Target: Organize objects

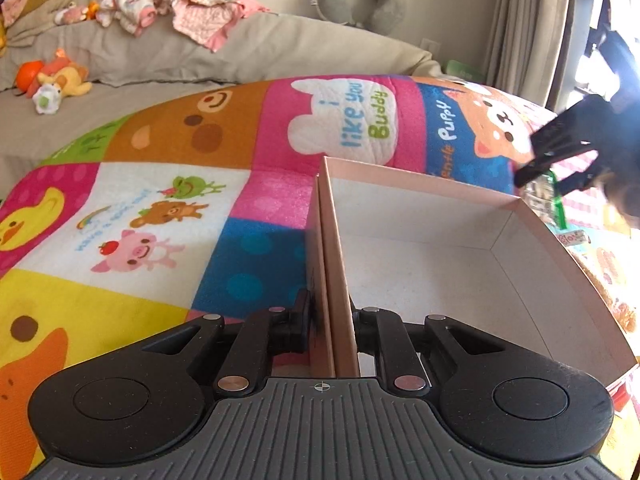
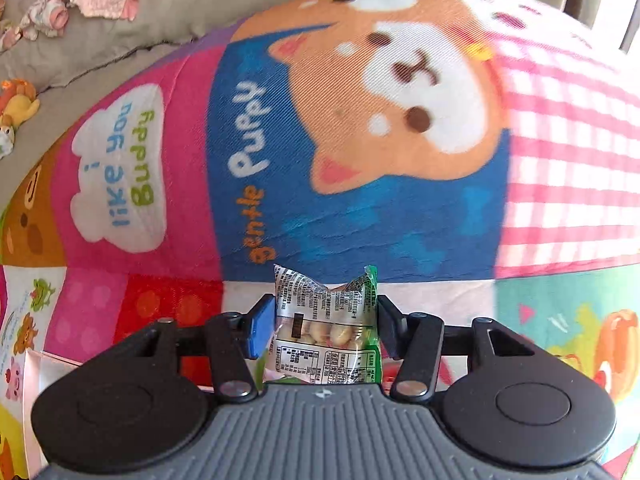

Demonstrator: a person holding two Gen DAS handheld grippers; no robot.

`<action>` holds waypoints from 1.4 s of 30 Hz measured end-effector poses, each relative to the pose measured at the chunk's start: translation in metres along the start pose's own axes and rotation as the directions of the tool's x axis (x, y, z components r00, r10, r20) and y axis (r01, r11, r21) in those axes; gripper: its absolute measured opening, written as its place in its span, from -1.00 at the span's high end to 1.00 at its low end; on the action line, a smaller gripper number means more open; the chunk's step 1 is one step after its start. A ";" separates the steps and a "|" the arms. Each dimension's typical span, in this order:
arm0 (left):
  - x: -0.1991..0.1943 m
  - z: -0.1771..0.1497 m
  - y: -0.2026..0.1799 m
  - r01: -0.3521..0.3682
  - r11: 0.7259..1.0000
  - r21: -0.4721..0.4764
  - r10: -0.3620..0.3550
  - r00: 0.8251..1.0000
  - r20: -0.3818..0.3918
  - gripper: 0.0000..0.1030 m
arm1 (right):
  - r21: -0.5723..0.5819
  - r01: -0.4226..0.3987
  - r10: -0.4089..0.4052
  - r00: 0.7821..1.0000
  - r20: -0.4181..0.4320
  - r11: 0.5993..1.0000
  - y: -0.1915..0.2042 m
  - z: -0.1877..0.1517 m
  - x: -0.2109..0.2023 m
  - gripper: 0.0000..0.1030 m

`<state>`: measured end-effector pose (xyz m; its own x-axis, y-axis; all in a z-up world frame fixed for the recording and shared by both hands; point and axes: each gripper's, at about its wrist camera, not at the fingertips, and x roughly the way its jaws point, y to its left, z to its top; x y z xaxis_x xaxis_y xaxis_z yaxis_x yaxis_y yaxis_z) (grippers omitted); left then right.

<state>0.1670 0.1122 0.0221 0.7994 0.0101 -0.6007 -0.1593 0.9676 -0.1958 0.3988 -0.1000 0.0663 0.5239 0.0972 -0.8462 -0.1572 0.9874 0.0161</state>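
While left gripper [image 1: 331, 322] pinches pink cardboard box [image 1: 420, 264] wall, right gripper [image 2: 323, 328] clamps clear nut packet [image 2: 325, 324]; next, carry it toward seven o'clock into box.

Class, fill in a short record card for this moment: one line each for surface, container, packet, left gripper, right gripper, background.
surface: patchwork cartoon play mat
container: open pink cardboard box, nothing visible inside
packet: clear and green snack packet, between the right fingers
left gripper: shut on the box's near wall
right gripper: pads against the packet's sides
background: grey sofa with clothes and plush toys
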 end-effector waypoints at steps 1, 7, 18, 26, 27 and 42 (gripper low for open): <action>0.000 0.000 0.000 0.000 1.000 0.000 0.000 1.000 0.001 0.70 | 0.006 0.002 -0.003 1.000 0.026 1.000 -0.008 -0.006 -0.014 -0.02; 0.000 0.000 0.000 -0.002 1.000 -0.007 0.002 1.000 0.003 0.69 | 0.004 -0.017 0.016 0.999 0.051 1.000 -0.065 -0.072 -0.087 -0.02; -0.003 -0.004 -0.001 -0.019 0.999 -0.028 0.019 1.000 0.015 0.69 | -0.012 -0.087 0.088 0.993 0.073 0.996 -0.121 -0.181 -0.120 -0.33; -0.003 -0.005 -0.001 -0.015 1.000 -0.023 0.016 1.000 0.021 0.68 | -0.351 -0.101 0.161 0.976 0.146 0.931 -0.060 -0.221 -0.126 -0.33; -0.003 -0.005 -0.001 -0.015 1.000 -0.023 0.015 1.000 0.022 0.68 | -0.380 -0.104 0.168 0.976 0.139 0.919 -0.053 -0.225 -0.122 -0.33; 0.009 -0.003 0.000 0.020 1.000 -0.003 -0.020 0.999 0.037 0.68 | -0.268 -0.258 0.284 0.957 0.062 0.928 -0.052 -0.275 -0.124 -0.34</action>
<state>0.1724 0.1120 0.0146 0.8235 -0.0001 -0.5673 -0.1450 0.9667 -0.2107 0.1117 -0.1972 0.0244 0.5082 0.3813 -0.7722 -0.5055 0.8580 0.0910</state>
